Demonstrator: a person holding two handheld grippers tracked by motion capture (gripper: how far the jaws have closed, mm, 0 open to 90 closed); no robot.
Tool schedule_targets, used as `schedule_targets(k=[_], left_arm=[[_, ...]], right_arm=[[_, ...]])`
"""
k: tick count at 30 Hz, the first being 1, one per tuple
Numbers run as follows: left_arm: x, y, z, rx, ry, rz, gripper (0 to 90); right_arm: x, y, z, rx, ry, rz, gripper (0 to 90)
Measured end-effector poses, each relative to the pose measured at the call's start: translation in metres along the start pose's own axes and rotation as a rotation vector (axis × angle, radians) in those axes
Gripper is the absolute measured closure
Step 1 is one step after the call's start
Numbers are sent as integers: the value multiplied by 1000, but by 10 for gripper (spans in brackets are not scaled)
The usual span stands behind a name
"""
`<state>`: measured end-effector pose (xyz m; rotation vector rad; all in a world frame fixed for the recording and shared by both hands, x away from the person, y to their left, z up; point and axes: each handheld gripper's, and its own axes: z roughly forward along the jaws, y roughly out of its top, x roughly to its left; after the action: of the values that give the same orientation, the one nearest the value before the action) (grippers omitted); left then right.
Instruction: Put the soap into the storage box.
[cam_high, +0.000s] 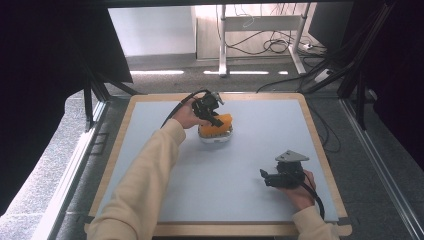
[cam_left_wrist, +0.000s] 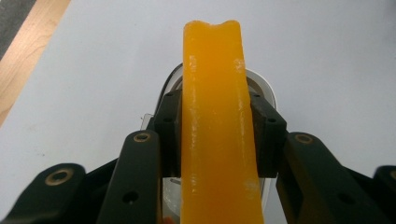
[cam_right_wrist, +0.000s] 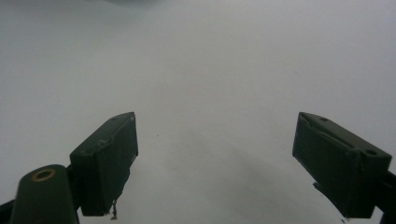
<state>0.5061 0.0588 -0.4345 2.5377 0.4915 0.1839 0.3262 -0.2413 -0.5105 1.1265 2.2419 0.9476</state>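
Counter (cam_high: 165, 150): pale blue-grey mat with a wooden border, seen from above.
Left gripper (cam_high: 214, 117): held at the far centre of the counter; its fingers (cam_left_wrist: 169, 123) are clamped on the two flat sides of the orange slab.
Orange slab (cam_left_wrist: 215, 121): stands on edge between those fingers, directly over a white container.
White container (cam_high: 216, 137): rests on the counter under the slab, largely hidden by it in the left gripper view.
Right gripper (cam_high: 264, 176): near the counter's right front, well apart from the slab; its fingers (cam_right_wrist: 109, 158) stand wide apart over bare mat, holding nothing.
Surroundings: floor cables (cam_high: 270, 46) and desk legs (cam_high: 223, 40) lie beyond the far edge.
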Motion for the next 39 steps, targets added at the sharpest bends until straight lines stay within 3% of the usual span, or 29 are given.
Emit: schedule_targets(k=[8,9,13,17,23,31,36,39], left_arm=[[4,-4,7,6,-2,-16,622],[3,-4,7,4,46,-2,596],[2,-3,2,-15,96,12,485],[-2,1,-10,-66,152,13,376],[-6,2,-16,-80,130,4,313],[-14,-3,-30,-91,100,-27,310],[-26,-20,-45,-124,115,-84,316],[-31,-29,-48,-130,128,-95,317]], right_arm=[[1,0,0,5,0,0,143],[1,0,1,9,-2,2,143],[1,0,1,11,-1,3,143],[2,0,1,12,0,2,143],[2,0,1,10,-1,1,143],[1,0,2,7,6,2,143],[2,0,1,8,0,2,143],[3,0,1,8,-2,1,143]])
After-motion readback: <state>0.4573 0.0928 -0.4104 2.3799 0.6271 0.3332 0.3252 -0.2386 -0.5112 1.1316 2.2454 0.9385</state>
